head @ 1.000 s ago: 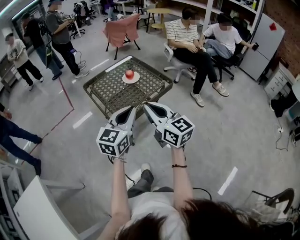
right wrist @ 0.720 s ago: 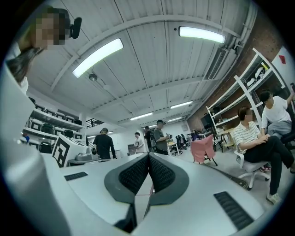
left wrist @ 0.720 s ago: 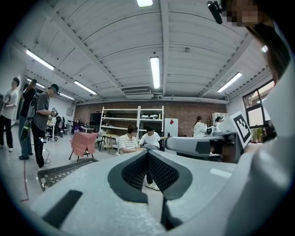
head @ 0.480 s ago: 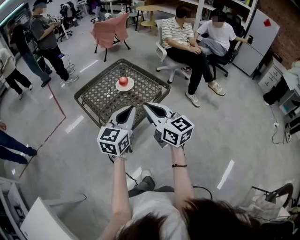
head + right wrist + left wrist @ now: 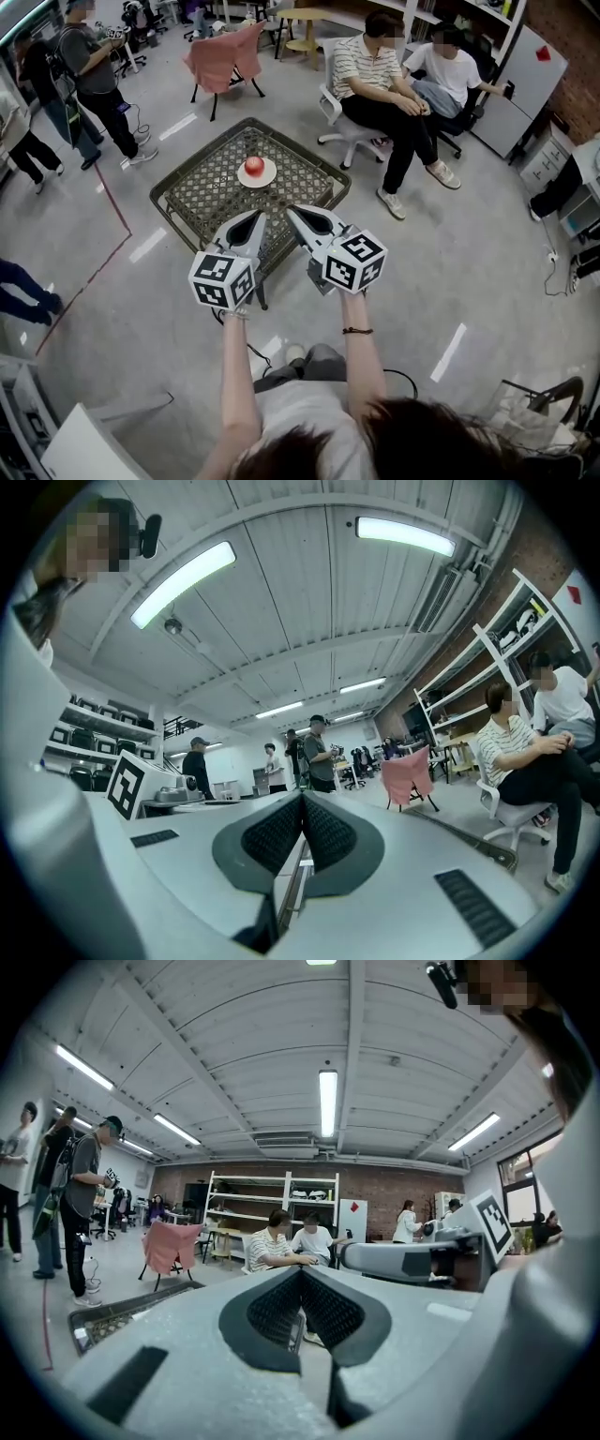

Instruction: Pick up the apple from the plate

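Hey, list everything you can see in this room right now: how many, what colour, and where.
apple: one, red, on the plate
plate: one, white, on the low table
low table: one, dark woven top, on the floor ahead of the grippers
chair: one, draped in pink cloth, beyond the table
seated people: two, on office chairs right of the table
standing people: several, along the left edge
floor line: one, red, left of the table
left gripper: one, grey, shut, empty, pointing toward the table
right gripper: one, grey, shut, empty, beside the left
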`<state>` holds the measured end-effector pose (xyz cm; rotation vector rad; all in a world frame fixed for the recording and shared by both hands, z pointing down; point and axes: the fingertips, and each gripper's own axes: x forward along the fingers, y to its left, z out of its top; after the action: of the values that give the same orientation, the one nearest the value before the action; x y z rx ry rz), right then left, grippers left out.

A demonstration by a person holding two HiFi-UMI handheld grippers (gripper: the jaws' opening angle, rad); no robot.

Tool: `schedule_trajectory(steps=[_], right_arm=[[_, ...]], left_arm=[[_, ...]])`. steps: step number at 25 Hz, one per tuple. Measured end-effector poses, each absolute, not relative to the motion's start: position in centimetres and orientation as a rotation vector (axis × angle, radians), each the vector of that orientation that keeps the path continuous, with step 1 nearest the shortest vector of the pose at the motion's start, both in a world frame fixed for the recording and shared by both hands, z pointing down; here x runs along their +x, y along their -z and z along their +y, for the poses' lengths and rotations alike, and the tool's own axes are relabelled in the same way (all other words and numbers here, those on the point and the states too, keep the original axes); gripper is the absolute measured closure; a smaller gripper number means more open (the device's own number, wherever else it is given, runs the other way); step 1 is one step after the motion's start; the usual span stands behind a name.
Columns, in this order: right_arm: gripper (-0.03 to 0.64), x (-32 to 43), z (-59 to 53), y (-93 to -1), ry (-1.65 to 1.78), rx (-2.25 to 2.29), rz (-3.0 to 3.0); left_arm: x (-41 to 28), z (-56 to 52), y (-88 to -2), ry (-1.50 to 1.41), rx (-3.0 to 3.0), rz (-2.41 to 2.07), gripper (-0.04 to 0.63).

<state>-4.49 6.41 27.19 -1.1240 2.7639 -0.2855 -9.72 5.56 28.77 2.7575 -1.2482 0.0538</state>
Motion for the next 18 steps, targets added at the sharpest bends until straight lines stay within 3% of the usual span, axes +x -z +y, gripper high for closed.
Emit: schedule_trajectory(steps=[18], right_arm=[[0.607, -6.0, -2.1, -29.4, 0.361, -1.053, 2.806]], left_arm=[[-11.4, -2.2, -31.2, -0.106, 2.689, -1.316, 0.584]])
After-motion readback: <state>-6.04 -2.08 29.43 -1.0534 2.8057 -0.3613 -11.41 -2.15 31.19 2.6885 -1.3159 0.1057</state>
